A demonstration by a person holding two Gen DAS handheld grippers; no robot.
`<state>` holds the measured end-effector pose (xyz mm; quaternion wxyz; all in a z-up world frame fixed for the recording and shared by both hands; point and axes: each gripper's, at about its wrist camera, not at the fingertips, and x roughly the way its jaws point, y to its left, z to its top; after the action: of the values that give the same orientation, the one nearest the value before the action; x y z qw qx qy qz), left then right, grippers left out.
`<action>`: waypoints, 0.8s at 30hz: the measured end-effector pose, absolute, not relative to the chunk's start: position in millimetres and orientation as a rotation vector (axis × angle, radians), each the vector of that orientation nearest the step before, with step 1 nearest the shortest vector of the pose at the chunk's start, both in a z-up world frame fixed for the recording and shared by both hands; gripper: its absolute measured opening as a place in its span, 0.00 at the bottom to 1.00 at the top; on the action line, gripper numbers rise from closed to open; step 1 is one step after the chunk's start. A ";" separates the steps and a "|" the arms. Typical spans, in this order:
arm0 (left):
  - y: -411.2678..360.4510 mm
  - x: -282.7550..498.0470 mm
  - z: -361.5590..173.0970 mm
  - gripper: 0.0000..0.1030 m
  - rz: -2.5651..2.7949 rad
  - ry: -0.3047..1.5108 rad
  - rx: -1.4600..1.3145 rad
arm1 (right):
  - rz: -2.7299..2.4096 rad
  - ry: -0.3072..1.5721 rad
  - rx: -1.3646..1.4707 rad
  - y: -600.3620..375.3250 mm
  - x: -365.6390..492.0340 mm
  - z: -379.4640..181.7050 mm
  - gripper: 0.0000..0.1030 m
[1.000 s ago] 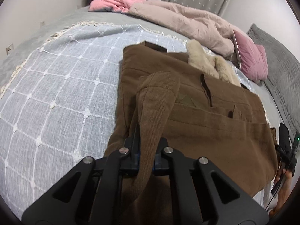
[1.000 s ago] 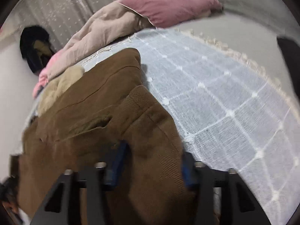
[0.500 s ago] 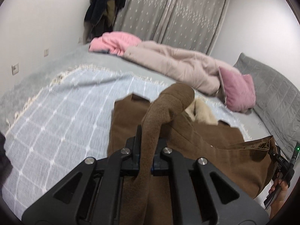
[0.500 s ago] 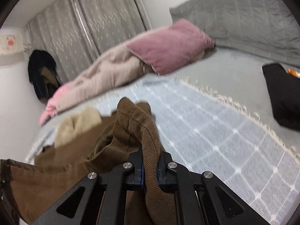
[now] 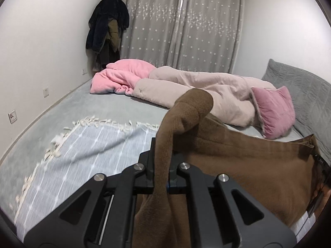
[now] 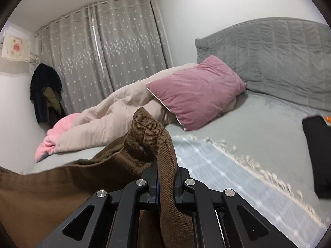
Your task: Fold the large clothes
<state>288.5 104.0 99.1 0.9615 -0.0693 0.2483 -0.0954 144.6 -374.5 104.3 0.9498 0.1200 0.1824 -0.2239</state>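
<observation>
A large brown corduroy garment [image 5: 244,161] hangs lifted above the bed, stretched between both grippers. My left gripper [image 5: 162,155] is shut on one corner of it, and a loop of the cloth stands up past the fingers. In the right wrist view the same brown garment [image 6: 62,188] spreads to the left, and my right gripper [image 6: 165,171] is shut on its other corner, the cloth draping over the jaws. The other gripper and a hand [image 5: 320,194] show at the far right edge of the left wrist view.
A light blue checked blanket with a white fringe [image 5: 82,150] [image 6: 227,165] covers the grey bed. At the back lie a beige duvet [image 5: 206,86], a pink blanket [image 5: 122,76] and a pink pillow [image 6: 198,91]. A black item [image 6: 318,153] lies at the right. Dark coats [image 5: 107,26] hang in the corner.
The right gripper has shut on the brown cloth. Both grippers have risen and tilted up, lifting the garment off the blanket; the views now take in the curtains and walls.
</observation>
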 end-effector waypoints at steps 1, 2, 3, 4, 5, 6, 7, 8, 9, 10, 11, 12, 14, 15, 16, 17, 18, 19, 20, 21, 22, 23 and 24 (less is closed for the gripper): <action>102.4 298.7 95.3 0.07 -0.186 0.508 -0.149 | -0.460 0.377 0.219 -374.7 162.2 103.6 0.07; 100.3 320.4 83.9 0.07 -0.169 0.523 -0.163 | -0.464 0.384 0.198 -374.0 178.1 101.6 0.07; 98.9 330.9 76.2 0.07 -0.158 0.532 -0.166 | -0.466 0.397 0.181 -373.5 197.5 96.4 0.07; 95.3 350.7 58.7 0.07 -0.137 0.555 -0.160 | -0.467 0.410 0.173 -374.7 210.5 90.6 0.07; 91.5 364.5 42.8 0.07 -0.122 0.577 -0.146 | -0.468 0.432 0.166 -375.5 226.1 80.9 0.07; 86.4 376.5 25.4 0.07 -0.107 0.604 -0.123 | -0.470 0.456 0.156 -376.1 241.5 70.4 0.07; 80.7 387.5 4.9 0.07 -0.084 0.634 -0.091 | -0.478 0.493 0.135 -377.4 260.1 54.8 0.07; 74.7 396.2 -16.2 0.08 -0.059 0.663 -0.049 | -0.489 0.526 0.116 -378.7 273.6 40.4 0.07; 69.6 402.5 -34.6 0.09 -0.045 0.685 -0.007 | -0.510 0.569 0.088 -380.8 287.6 21.8 0.07; 66.6 406.8 -47.4 0.11 -0.039 0.704 0.015 | -0.524 0.597 0.073 -383.1 295.9 8.6 0.08; 65.8 413.5 -64.4 0.15 -0.033 0.745 0.010 | -0.539 0.636 0.068 -387.0 305.3 -7.9 0.10; 67.9 420.4 -75.3 0.17 -0.026 0.787 -0.015 | -0.543 0.674 0.086 -392.4 310.1 -20.4 0.10; 73.1 426.4 -74.6 0.25 -0.013 0.801 -0.048 | -0.529 0.761 0.154 -407.4 318.3 -41.8 0.19; 77.2 426.1 -68.9 0.28 -0.003 0.795 -0.057 | -0.524 0.780 0.193 -416.1 318.4 -44.7 0.21; 80.9 424.5 -62.5 0.32 0.019 0.786 -0.056 | -0.528 0.776 0.216 -422.6 315.5 -43.3 0.23; 84.2 421.6 -56.7 0.38 0.035 0.779 -0.056 | -0.544 0.768 0.228 -428.5 311.0 -38.8 0.28; 88.5 417.4 -50.4 0.39 0.044 0.766 -0.064 | -0.572 0.758 0.222 -432.8 305.4 -32.4 0.30; 94.1 407.6 -38.3 0.44 0.043 0.735 -0.083 | -0.583 0.746 0.219 -434.5 299.3 -26.9 0.35; 96.1 399.2 -29.9 0.51 0.029 0.711 -0.095 | -0.578 0.725 0.224 -436.0 292.1 -19.2 0.41; 95.4 393.3 -23.4 0.54 0.014 0.686 -0.099 | -0.554 0.696 0.236 -435.1 283.3 -10.4 0.43; 90.0 386.6 -16.6 0.59 -0.002 0.663 -0.090 | -0.528 0.682 0.241 -431.9 279.9 -4.1 0.47; 79.7 381.5 -9.7 0.63 -0.027 0.649 -0.074 | -0.493 0.669 0.246 -425.5 276.2 2.0 0.50; 70.3 378.9 -5.4 0.64 -0.053 0.648 -0.063 | -0.440 0.659 0.255 -411.7 275.8 6.5 0.52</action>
<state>378.9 70.3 -5.4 0.9471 -0.0311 0.3183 -0.0259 275.8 -411.7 6.5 0.9146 0.1237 0.3199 -0.2139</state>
